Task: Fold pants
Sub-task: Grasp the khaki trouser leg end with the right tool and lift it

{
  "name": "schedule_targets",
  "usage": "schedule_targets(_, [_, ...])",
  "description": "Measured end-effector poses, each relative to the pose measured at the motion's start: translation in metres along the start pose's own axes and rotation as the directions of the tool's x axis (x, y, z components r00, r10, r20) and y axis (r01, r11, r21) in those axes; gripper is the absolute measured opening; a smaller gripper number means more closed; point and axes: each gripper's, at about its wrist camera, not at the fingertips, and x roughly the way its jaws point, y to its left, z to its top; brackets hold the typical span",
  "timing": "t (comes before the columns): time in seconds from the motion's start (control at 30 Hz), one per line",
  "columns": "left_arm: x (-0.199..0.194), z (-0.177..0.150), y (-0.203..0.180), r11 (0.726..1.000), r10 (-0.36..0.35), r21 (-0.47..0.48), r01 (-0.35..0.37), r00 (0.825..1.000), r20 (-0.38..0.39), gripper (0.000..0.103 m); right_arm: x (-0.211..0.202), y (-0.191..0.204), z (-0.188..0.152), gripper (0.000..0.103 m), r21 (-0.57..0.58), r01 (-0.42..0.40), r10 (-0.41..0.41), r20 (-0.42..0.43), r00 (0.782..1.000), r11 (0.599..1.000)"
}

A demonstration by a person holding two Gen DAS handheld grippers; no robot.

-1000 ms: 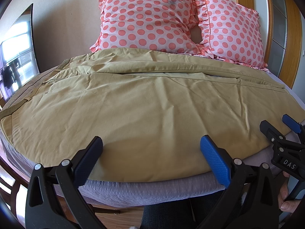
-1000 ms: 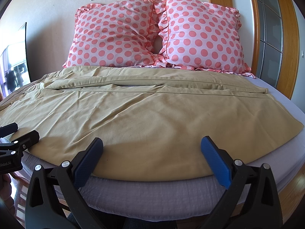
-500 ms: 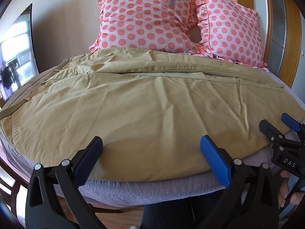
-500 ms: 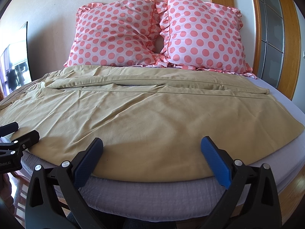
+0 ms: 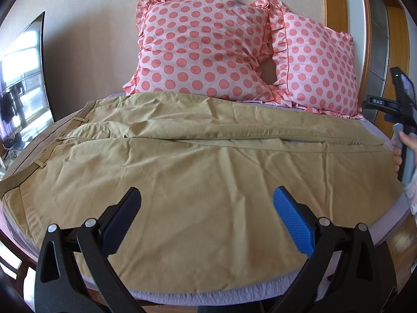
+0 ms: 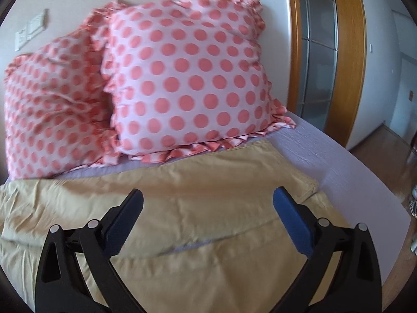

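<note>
- The pants (image 5: 198, 182) are lying spread flat across the bed (image 5: 260, 296), filling the middle and lower part of the left wrist view, with the waistband (image 5: 39, 154) running down the left edge of the frame and the two legs stretching toward the right.
- They are looking like light, soft cotton: thin, limp and creased, so I'd judge they are going to sag and drape wherever they are lifted rather than keep any shape, and are unlikely to slip out of rubbery pads.
- The firmest places to pinch are looking like the thick waistband with its belt loops and the stitched hems (image 6: 305, 185) at the leg ends; the open middle of a leg would probably just bunch up.
- The left gripper (image 5: 207, 206) is hanging wide open over the near leg, low in the frame, with nothing between its fingers and fabric lying right beneath and ahead of it; whether the tips are touching cloth I cannot tell.
- The right gripper (image 6: 208, 207) is likewise standing fully open and empty, hovering above the leg ends; the far hem corner is sitting just beyond its blue finger (image 6: 292, 221), right of centre in that view.
- A narrow gap between the two legs (image 6: 187, 246) is showing the lilac sheet, low in the right wrist view.
- Two spotted pillows (image 5: 203, 47) are leaning behind the pants in the upper half of both views, their frills just touching the far leg's edge.
</note>
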Motion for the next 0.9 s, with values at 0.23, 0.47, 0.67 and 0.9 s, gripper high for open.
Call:
schedule_targets(0.23, [0.027,0.022,0.011,0.993,-0.108,-0.051,0.106,0.993,-0.044,0.101,0.152,-0.019,0.059,0.071,0.078,0.236,-0.206,-0.281,0.937,0.969])
schedule_targets(0.47, [0.054,0.024,0.013,0.992,-0.124,-0.041,0.120,0.988,-0.090,0.101,0.218,-0.031,0.067,0.072,0.142,0.354,-0.277,-0.388,0.879,0.925])
schedule_targets(0.67, [0.060,0.020,0.015,0.985,-0.171,-0.053,0.166,0.980,-0.105,0.101,0.194,-0.036,0.050,0.019,0.118,0.239,-0.196,-0.292,0.936,0.964])
schedule_targets(0.9, [0.052,0.014,0.019,0.980,-0.191,-0.067,0.185,0.978,-0.086,0.101,0.103,-0.085,0.016,0.004,0.346,-0.048,0.104,-0.146,0.984,0.937])
